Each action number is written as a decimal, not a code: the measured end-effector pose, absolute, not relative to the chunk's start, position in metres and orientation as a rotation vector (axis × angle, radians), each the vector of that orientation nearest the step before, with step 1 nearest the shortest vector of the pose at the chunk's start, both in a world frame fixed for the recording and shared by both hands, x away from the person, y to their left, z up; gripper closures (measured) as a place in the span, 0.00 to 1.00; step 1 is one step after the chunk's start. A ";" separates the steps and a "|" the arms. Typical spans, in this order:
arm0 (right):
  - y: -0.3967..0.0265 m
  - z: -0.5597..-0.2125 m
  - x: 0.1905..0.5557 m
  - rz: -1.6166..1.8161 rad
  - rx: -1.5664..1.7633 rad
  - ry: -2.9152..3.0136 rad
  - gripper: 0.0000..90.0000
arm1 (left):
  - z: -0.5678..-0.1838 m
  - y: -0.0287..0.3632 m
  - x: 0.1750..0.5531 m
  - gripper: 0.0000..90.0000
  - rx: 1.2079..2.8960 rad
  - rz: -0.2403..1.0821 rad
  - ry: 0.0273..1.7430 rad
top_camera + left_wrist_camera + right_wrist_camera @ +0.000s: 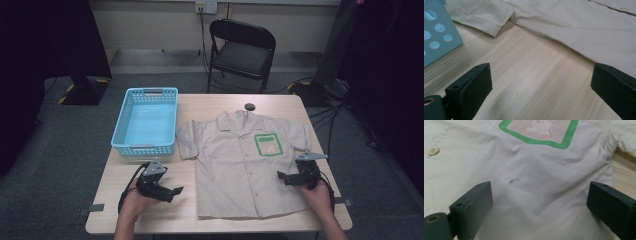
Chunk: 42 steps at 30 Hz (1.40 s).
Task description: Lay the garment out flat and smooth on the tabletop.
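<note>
A beige short-sleeved shirt (240, 160) lies flat and face up on the wooden table (150, 210), with a green-framed patch (268, 144) on its chest. My left gripper (176, 190) rests open on bare wood just left of the shirt's side hem (574, 37), nothing between its jaws. My right gripper (281, 176) hovers open over the shirt's right side, below the green patch (541, 132), with shirt cloth (536, 195) under its jaws. A sleeve (481, 15) lies ahead of the left gripper.
A light blue plastic basket (146, 121) stands empty at the table's back left, its wall (436, 37) close to the left gripper. A small dark round object (249, 106) lies beyond the collar. A black folding chair (242, 50) stands behind the table.
</note>
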State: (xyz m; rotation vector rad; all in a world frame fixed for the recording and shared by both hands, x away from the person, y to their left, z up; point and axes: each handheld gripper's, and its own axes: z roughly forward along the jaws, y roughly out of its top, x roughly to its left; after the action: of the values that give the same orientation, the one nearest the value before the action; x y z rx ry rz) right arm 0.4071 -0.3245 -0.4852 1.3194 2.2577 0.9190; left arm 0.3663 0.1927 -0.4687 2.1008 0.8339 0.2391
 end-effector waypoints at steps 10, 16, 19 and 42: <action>-0.325 -0.485 0.407 0.912 1.327 2.256 0.04 | -0.470 0.200 0.364 0.04 2.096 0.233 0.850; -0.325 -0.485 0.407 0.912 1.328 2.256 0.04 | -0.471 0.208 0.363 0.04 2.085 0.235 0.870; -0.325 -0.485 0.407 0.912 1.328 2.256 0.04 | -0.472 0.209 0.363 0.04 2.087 0.227 0.887; -0.325 -0.485 0.407 0.912 1.326 2.257 0.04 | -0.479 0.227 0.361 0.03 2.084 0.236 0.934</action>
State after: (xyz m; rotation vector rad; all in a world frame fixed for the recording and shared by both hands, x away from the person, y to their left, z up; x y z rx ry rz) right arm 0.4070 -0.3248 -0.4854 1.3261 2.2569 0.9122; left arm 0.3615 0.2271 -0.4789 2.0836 0.9343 0.2358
